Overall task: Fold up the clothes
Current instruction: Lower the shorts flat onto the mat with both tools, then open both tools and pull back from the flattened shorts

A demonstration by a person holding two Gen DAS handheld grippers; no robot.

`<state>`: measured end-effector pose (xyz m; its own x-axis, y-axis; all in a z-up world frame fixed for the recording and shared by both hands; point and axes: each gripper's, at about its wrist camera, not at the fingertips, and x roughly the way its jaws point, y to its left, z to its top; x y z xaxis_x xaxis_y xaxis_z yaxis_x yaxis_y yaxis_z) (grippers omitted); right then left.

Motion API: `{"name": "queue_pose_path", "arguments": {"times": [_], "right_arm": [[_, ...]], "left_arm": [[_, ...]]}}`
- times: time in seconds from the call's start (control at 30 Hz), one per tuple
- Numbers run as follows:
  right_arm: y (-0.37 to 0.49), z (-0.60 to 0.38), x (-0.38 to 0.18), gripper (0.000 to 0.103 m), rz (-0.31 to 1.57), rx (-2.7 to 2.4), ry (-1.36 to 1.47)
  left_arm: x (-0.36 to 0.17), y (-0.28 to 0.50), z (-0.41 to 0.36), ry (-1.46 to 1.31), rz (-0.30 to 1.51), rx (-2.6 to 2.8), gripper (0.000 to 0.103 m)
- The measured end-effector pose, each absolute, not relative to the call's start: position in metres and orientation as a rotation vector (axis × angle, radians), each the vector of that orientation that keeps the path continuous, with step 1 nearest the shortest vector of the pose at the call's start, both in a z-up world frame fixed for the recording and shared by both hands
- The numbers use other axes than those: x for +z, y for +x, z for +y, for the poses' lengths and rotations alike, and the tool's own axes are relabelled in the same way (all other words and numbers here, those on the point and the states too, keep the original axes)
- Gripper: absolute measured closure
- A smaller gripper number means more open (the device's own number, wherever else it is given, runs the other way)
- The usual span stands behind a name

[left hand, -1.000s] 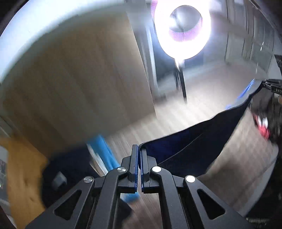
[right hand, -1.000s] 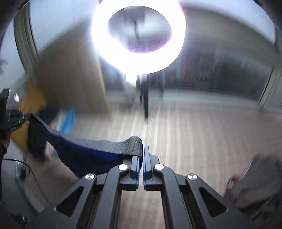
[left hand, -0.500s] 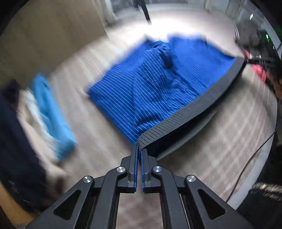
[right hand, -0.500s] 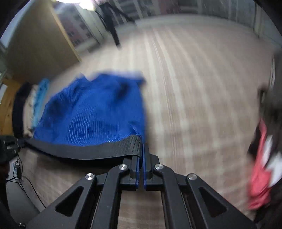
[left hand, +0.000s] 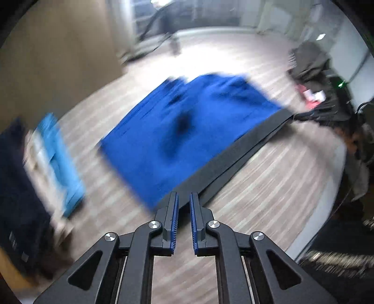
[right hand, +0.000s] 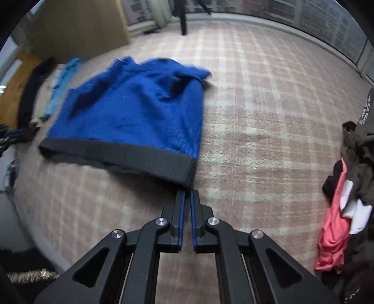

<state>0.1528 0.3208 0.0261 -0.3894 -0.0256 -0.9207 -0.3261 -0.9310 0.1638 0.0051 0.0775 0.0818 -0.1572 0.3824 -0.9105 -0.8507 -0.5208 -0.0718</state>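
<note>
Blue striped shorts (left hand: 187, 121) with a wide black waistband (left hand: 233, 159) lie spread flat on the pale checked carpet (right hand: 268, 117). My left gripper (left hand: 184, 195) is over the waistband's left end. Its jaws are opening, and its pads stand clearly apart, off the cloth. My right gripper (right hand: 187, 193) hovers just short of the right corner of the waistband (right hand: 121, 154). A narrow slit shows between its pads as they part, with no fabric in it. In the right wrist view the shorts (right hand: 131, 112) are slightly rumpled at the leg ends.
A light blue folded garment (left hand: 58, 159) and a dark navy one (left hand: 14, 198) lie to the left. A heap with a pink garment (right hand: 336, 233) and dark clothes (right hand: 364, 140) lies to the right. A wooden cabinet (right hand: 77, 25) and a stand's leg (right hand: 183, 18) are beyond.
Both grippers came down from holding the shorts up by the waistband. The shorts now lie on the carpet, and both pairs of jaws have parted and let the waistband go.
</note>
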Motion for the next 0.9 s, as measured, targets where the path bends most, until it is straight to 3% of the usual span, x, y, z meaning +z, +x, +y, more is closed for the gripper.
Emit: {"name": "queue_pose_path", "arguments": {"times": [0.07, 0.13, 0.3, 0.63, 0.7, 0.77, 0.8, 0.9], "right_arm": [[0.16, 0.328, 0.041, 0.089, 0.498, 2.465, -1.545], [0.163, 0.348, 0.057, 0.072, 0.607, 2.487, -1.405], [0.122, 0.41, 0.047, 0.071, 0.866, 2.44, -1.22], [0.022, 0.443, -0.022, 0.071, 1.179, 2.353, -1.471], [0.018, 0.444, -0.024, 0.072, 1.207, 2.365, -1.486], [0.015, 0.445, -0.023, 0.083, 1.23, 2.394, -1.49], [0.012, 0.444, -0.022, 0.096, 1.231, 2.414, -1.5], [0.007, 0.439, -0.016, 0.1, 1.203, 2.478, -1.516]], "left_arm": [[0.076, 0.017, 0.113, -1.171, 0.567, 1.761, 0.093], [0.068, 0.031, 0.152, -1.12, 0.533, 1.713, 0.093], [0.051, 0.062, 0.235, -1.048, 0.469, 1.638, 0.091], [0.011, 0.08, 0.294, -1.123, 0.478, 1.708, 0.093], [0.006, 0.081, 0.298, -1.132, 0.482, 1.728, 0.093], [0.0, 0.079, 0.299, -1.175, 0.458, 1.734, 0.093], [-0.003, 0.077, 0.299, -1.193, 0.446, 1.736, 0.093], [-0.005, 0.077, 0.298, -1.197, 0.426, 1.748, 0.093]]}}
